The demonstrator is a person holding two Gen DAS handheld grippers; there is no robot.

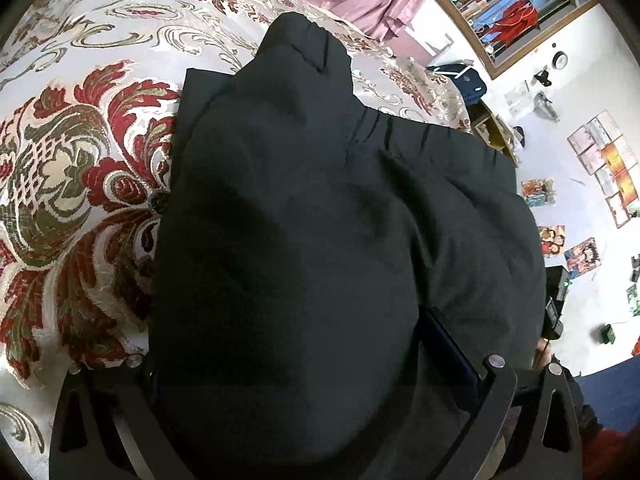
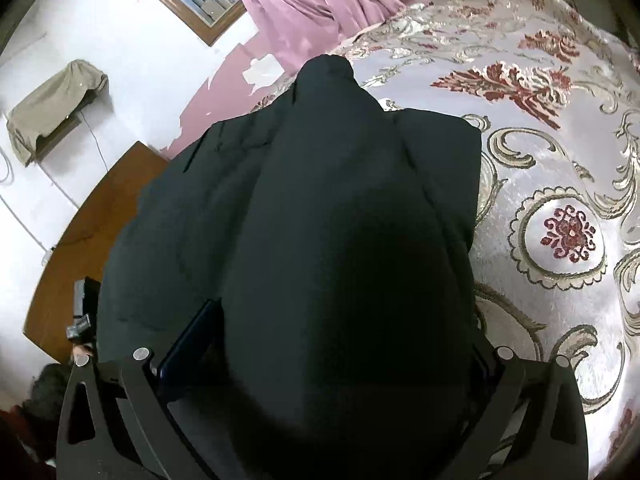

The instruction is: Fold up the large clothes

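The dark garment (image 1: 320, 220) lies on the bed (image 1: 80, 140) near its edge. A thick fold of it fills the left hand-held gripper (image 1: 312, 368) and the right hand-held gripper (image 2: 340, 360); both grip this fabric.

Right gripper (image 2: 320, 368) jaws spread around bunched black garment (image 2: 304, 208), running to 12 o'clock; patterned bed (image 2: 560, 160) at 3.
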